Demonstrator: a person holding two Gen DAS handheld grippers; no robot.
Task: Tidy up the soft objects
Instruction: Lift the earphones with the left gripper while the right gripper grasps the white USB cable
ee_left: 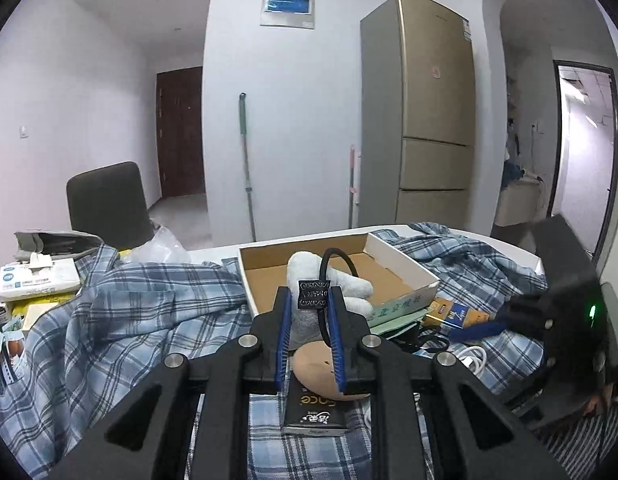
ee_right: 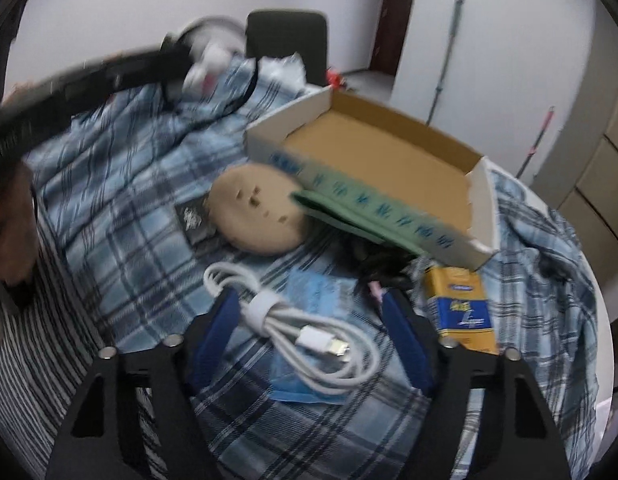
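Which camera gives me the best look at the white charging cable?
The right wrist view: the coiled white cable lies in full on the plaid cloth, between the right gripper's open jaws. The left wrist view shows only a small loop past that gripper.

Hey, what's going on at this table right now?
A person is sorting soft things with two handheld grippers. The left gripper is shut on a white sock with a black loop and tag, holding it up in front of the empty cardboard box. The right gripper is open, with its jaws either side of a coiled white cable on the plaid cloth. A tan plush lies beside the box.
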